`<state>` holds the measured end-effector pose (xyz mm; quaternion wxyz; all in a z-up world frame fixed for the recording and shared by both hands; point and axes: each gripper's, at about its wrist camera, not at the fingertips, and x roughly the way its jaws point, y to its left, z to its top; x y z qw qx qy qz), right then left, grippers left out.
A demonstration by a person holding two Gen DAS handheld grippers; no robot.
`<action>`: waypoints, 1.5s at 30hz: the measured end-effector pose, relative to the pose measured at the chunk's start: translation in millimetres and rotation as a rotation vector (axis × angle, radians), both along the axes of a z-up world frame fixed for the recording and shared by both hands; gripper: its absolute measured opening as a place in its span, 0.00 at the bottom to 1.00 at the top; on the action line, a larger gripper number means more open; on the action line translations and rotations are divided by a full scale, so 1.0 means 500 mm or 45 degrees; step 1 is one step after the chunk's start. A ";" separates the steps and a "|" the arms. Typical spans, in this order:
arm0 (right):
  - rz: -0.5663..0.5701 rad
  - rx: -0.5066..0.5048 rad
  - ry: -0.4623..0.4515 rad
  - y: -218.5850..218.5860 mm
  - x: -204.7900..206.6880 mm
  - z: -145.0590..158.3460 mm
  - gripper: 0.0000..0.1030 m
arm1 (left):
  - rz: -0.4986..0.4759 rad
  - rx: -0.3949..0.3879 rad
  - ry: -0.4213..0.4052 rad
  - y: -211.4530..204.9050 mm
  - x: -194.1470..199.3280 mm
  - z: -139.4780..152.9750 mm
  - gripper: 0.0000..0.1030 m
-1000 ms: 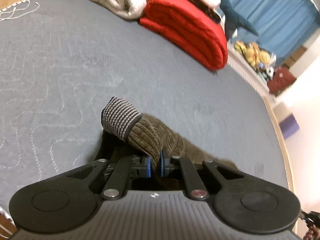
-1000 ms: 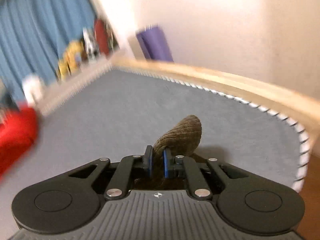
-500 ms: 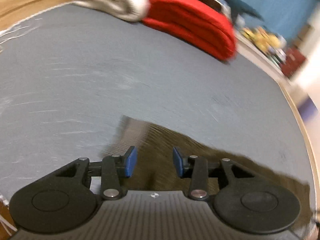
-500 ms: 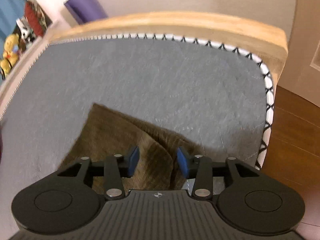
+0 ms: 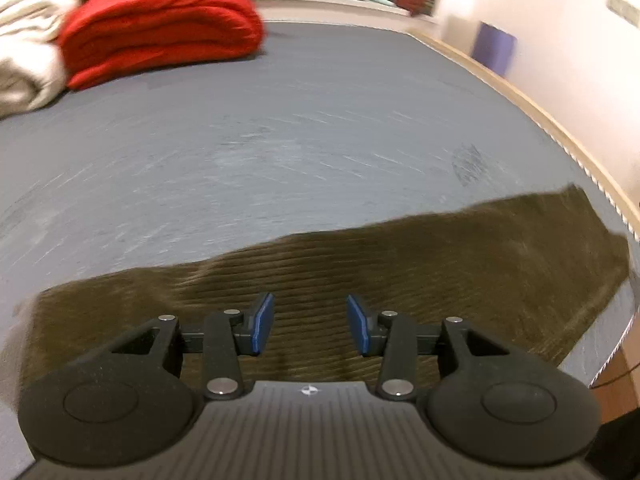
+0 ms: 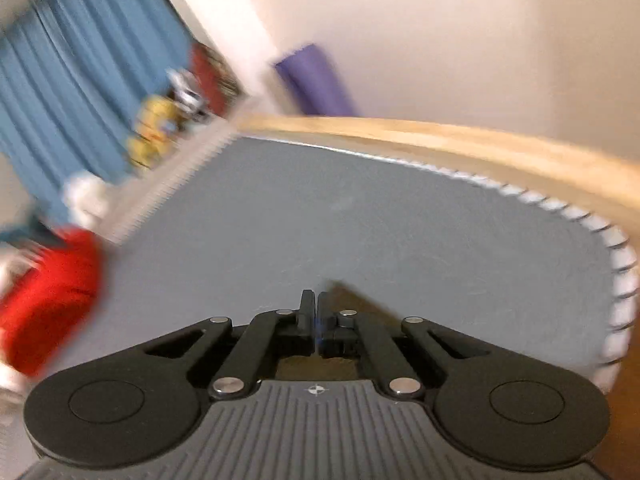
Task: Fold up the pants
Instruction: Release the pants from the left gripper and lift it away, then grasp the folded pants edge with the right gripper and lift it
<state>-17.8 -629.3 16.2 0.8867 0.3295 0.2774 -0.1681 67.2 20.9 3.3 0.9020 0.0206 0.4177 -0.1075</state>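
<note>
Now the pants [image 5: 400, 264] are lying crosswise under the left gripper [image 5: 310, 324], its jaws standing apart, empty; the right gripper [image 6: 313, 308] is sitting closed at their corner.

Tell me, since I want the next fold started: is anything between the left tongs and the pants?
Nothing visible. The left tongs stand open directly over the brown corduroy pants, which lie flat on the grey quilted mat. The red folded blanket sits far off at the back.
</note>
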 end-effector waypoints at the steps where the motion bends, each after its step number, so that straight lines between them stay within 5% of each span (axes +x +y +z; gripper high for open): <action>1: -0.029 -0.030 0.104 -0.006 0.002 -0.021 0.08 | -0.024 0.010 0.008 -0.019 -0.003 -0.017 0.44; 5: -0.007 0.133 0.398 -0.043 0.011 -0.126 0.08 | -0.049 0.059 0.077 -0.040 -0.001 -0.066 0.44; 9: 0.073 0.103 0.467 -0.028 0.010 -0.146 0.08 | -0.037 0.042 0.087 -0.029 0.019 -0.073 0.44; 11: 0.093 0.120 0.435 -0.024 0.013 -0.147 0.08 | -0.019 0.022 0.088 -0.023 0.029 -0.066 0.44; 14: 0.158 0.292 0.233 -0.019 0.017 -0.148 0.08 | -0.015 -0.008 0.089 -0.023 0.034 -0.060 0.44; 17: 0.201 0.265 0.171 0.003 0.031 -0.141 0.08 | -0.024 -0.009 0.088 -0.026 0.031 -0.053 0.45; 23: 0.068 0.078 0.252 0.003 0.026 -0.123 0.08 | -0.037 -0.009 0.087 -0.019 0.020 -0.047 0.49; 27: -0.041 0.039 0.287 -0.038 -0.003 -0.115 0.18 | -0.022 -0.018 0.089 -0.011 0.021 -0.043 0.49; 34: 0.031 0.244 0.476 -0.036 -0.020 -0.169 0.23 | -0.032 -0.018 0.087 -0.017 0.022 -0.042 0.50; 38: 0.020 0.349 0.384 -0.024 -0.013 -0.179 0.28 | -0.039 -0.019 0.085 -0.017 0.021 -0.041 0.50; 45: 0.084 0.320 0.272 -0.007 0.030 -0.170 0.45 | -0.037 -0.019 0.082 -0.014 0.019 -0.039 0.51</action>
